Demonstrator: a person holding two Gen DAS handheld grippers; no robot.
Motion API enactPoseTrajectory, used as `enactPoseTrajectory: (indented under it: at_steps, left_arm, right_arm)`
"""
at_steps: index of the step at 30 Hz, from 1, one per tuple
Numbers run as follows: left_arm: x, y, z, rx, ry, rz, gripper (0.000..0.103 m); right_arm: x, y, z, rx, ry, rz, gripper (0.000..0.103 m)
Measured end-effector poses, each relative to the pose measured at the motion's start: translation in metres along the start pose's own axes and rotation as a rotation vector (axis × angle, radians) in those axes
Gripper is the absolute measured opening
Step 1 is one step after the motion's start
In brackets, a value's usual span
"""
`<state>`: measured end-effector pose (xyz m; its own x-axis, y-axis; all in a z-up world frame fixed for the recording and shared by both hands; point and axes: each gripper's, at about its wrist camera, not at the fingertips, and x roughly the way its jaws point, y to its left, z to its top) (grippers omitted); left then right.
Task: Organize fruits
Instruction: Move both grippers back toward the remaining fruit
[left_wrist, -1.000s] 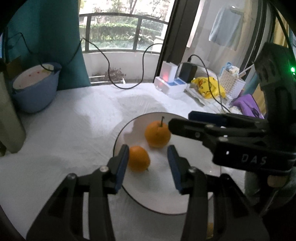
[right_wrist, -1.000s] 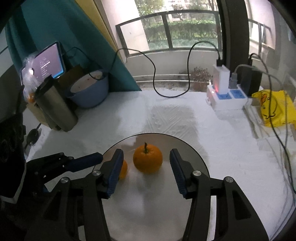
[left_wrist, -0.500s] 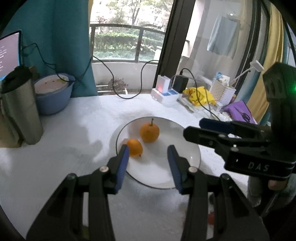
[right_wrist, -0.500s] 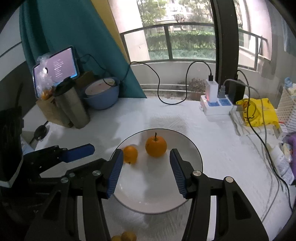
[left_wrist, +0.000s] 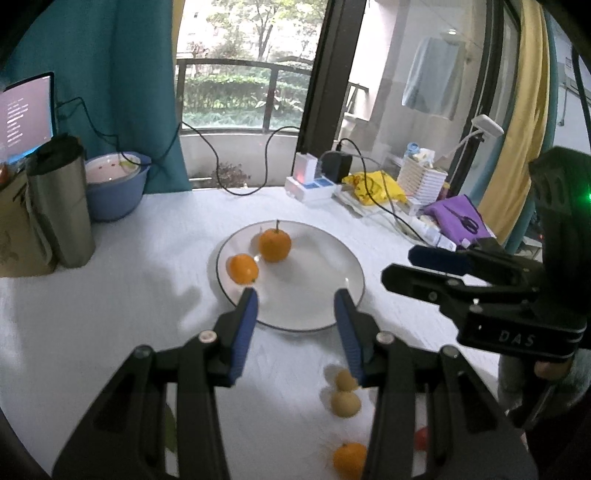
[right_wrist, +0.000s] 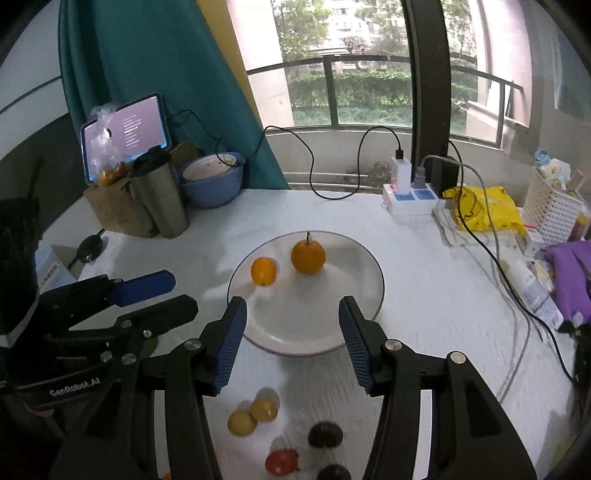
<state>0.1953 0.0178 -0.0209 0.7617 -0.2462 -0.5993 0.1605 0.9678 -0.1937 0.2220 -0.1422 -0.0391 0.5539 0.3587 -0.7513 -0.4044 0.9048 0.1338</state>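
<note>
Left gripper (left_wrist: 293, 321): jaws spread wide, nothing between them, poised above the near rim of the white plate (left_wrist: 332, 258). Right gripper (right_wrist: 290, 334): likewise released and empty, hovering over the same rim from the other side, close beside its partner.

On the plate: a stemmed orange (right_wrist: 308, 257) near the middle, a smaller orange (right_wrist: 263, 271) just beside it toward the left edge, not quite touching. On the tablecloth (right_wrist: 424, 295) below the grippers, off the plate: two yellowish fruits (right_wrist: 252, 415) touching, two dark round fruits (right_wrist: 325, 435), a red one (right_wrist: 281, 461), possibly a tomato, though too blurred to say. In the left wrist view, another small orange (left_wrist: 349, 459) near the bottom edge.

Risks from here: round fruit rolling under a one-sided pinch; a loose piece nudged by a descending finger into its neighbour, since the cluster sits tightly packed; the two grippers fouling one another if both drop toward the same group; the smaller orange, already near the rim, knocked off by a new arrival.

Room: most of the plate's right half and front bare. Steel tumbler (right_wrist: 160, 194) and blue bowl (right_wrist: 214, 179) well apart at the far left; cables (right_wrist: 491, 251) and power strip (right_wrist: 410, 197) at the right, outside the working lane.
</note>
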Motion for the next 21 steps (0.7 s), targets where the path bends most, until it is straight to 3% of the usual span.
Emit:
enactPoseTrajectory:
  at_steps: [13, 21]
  left_arm:
    - [-0.025, -0.017, -0.041, -0.049, -0.002, -0.001, 0.045]
    - [-0.031, -0.031, -0.071, -0.063, 0.038, -0.011, 0.045]
  right_arm:
    - [-0.032, 0.003, -0.048, -0.004, 0.019, -0.004, 0.055]
    - [-0.043, 0.005, -0.080, -0.006, 0.039, -0.004, 0.055]
